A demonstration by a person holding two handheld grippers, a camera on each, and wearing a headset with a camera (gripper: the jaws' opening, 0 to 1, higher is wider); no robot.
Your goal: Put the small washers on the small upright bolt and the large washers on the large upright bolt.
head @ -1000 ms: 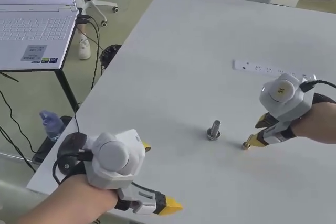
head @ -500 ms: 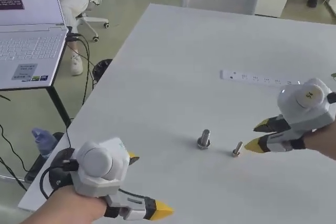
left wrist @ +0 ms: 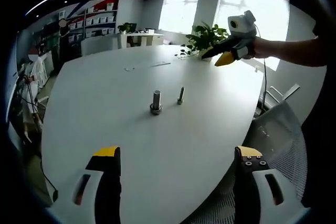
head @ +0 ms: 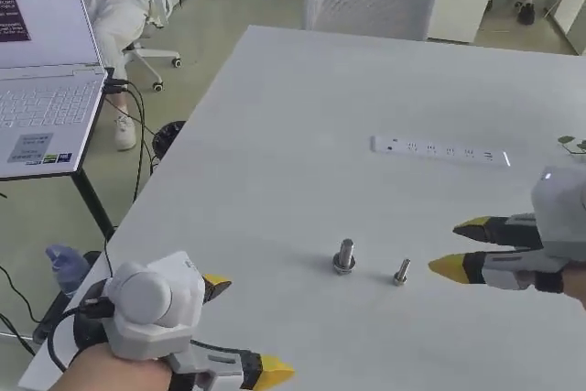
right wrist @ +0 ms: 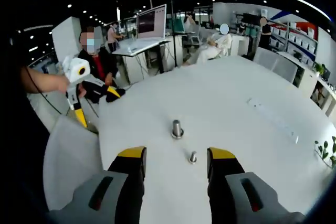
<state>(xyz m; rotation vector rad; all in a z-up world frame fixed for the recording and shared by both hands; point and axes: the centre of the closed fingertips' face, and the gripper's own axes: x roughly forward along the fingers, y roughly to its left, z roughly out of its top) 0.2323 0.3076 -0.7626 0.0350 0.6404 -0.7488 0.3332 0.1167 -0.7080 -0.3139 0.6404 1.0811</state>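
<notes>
Now the right tool [head: 460,245] has backed off the small bolt [head: 401,271].
Both gape empty, left tool [head: 247,329] at the desk's [head: 302,135] near corner; small bolt stands beside the large bolt [head: 343,257].

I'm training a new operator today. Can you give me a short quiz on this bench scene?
1. True or false: the large bolt and the small bolt both stand upright on the table.
2. Which bolt is nearer the right gripper? A) large B) small
3. Fill in: the left gripper is ___, holding nothing.
Key: 1 true; 2 B; 3 open.
</notes>
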